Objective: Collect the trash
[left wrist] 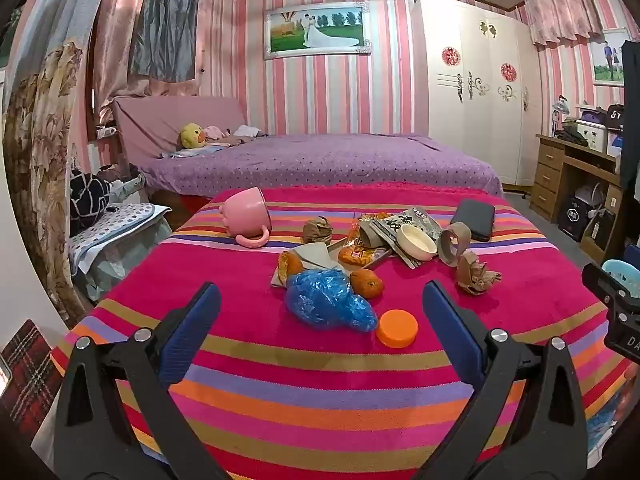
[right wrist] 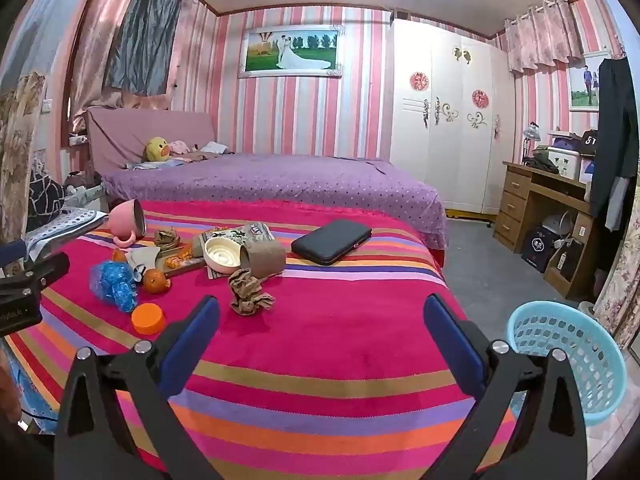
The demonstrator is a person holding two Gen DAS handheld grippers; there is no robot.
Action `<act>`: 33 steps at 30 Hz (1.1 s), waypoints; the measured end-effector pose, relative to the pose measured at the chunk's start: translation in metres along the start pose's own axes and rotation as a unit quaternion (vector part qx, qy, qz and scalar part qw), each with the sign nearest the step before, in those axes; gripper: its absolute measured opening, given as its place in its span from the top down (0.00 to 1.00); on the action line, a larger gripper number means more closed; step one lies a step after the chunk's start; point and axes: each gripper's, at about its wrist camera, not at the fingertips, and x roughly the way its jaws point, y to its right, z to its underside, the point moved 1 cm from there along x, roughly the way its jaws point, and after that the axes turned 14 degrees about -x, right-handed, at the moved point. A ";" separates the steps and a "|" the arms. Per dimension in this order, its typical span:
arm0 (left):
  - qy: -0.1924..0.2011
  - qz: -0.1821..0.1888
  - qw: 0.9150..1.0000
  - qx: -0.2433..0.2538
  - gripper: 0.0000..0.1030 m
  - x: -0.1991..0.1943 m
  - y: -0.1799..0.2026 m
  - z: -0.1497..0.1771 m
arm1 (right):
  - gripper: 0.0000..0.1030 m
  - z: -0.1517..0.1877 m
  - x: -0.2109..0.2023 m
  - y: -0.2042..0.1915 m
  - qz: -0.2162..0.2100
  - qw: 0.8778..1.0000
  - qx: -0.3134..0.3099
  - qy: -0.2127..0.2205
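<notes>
Presently: both claws wide open and empty over the striped tabletop (left wrist: 320, 380), trash uncollected.
Left wrist: left claw (left wrist: 320, 304) frames blue plastic bag (left wrist: 328, 304) and orange lid (left wrist: 398, 328); centre on one, then close. Right wrist: right claw (right wrist: 320, 316) near crumpled brown paper (right wrist: 250, 292); blue basket (right wrist: 572, 356) at right.

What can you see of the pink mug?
The pink mug looks like glossy plastic or ceramic, tipped on its side on the striped cloth at the far left of the clutter. In the right wrist view its dark open mouth faces right; its loop handle rests on the cloth toward the camera. Nothing else touches it, and its inside is not visible.
</notes>
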 end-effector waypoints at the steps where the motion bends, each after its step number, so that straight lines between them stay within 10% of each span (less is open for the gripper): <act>1: 0.001 0.000 1.000 0.000 0.05 0.000 0.000 0.000 | 0.04 0.000 0.000 0.000 0.000 1.000 0.000 0.000; 33: -0.001 0.001 1.000 0.008 0.05 0.000 0.001 0.000 | 0.04 0.008 0.005 0.007 0.002 1.000 0.001 -0.014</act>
